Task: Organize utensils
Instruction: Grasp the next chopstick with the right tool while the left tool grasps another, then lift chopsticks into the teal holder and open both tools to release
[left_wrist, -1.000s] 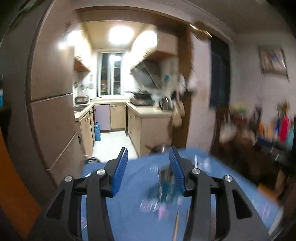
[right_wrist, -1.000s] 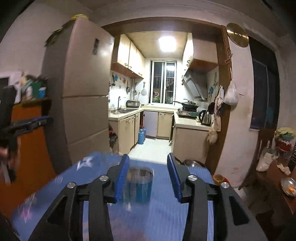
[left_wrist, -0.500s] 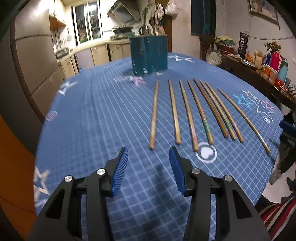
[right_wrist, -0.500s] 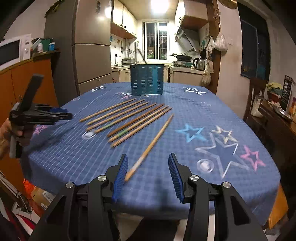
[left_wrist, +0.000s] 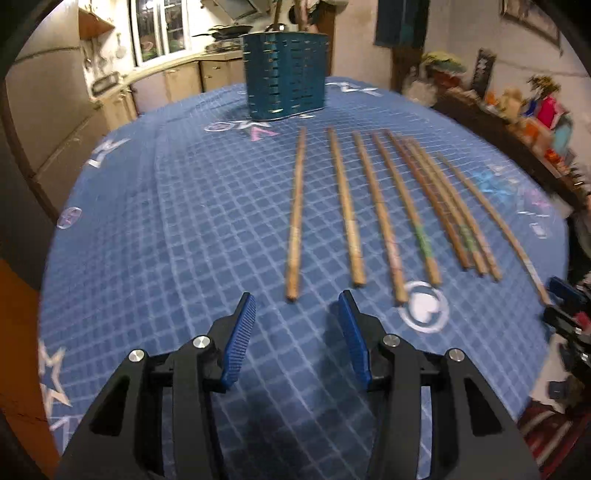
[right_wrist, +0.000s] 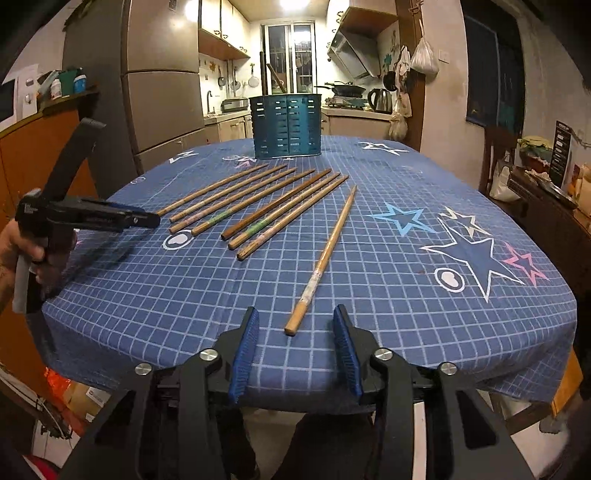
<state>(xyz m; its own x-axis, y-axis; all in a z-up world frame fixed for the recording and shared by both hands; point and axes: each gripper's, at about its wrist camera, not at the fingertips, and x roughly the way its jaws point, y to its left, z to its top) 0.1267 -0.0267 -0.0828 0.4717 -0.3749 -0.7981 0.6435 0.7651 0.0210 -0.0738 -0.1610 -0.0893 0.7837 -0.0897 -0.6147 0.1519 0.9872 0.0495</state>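
Begin at the left: hold the left gripper (left_wrist: 295, 300) low and square to the leftmost chopstick (left_wrist: 295, 214), whose thick near end lies just ahead of the parted fingers (left_wrist: 242, 332), which grip nothing. Ease forward until the blue pads flank that end, then pinch across the width. A stick this thin and round will probably roll away from an off-centre squeeze. Avoid scraping the checked cloth (left_wrist: 166, 221), which could ruck up and nudge the neighbouring sticks.

Do likewise at the right with the right gripper (right_wrist: 295, 312): closing at this moment, with the near end of the lone chopstick (right_wrist: 325, 251) showing in the gap and neither pad pressing on it. Settle lower before finishing the pinch, and grip close to the end so the far tip swings up freely for the drop into the teal slotted holder (right_wrist: 286, 125), which stands upright at the far middle of the counter (right_wrist: 517, 332).

Then the sticks themselves: eight in all, lying flat across the middle of the counter, thick ends near, tips toward the holder. From the left: four spaced apart, three bunched close, one well off to the right. Brown wood, tapered, a few with green bands or pale worn paint near the thick end.
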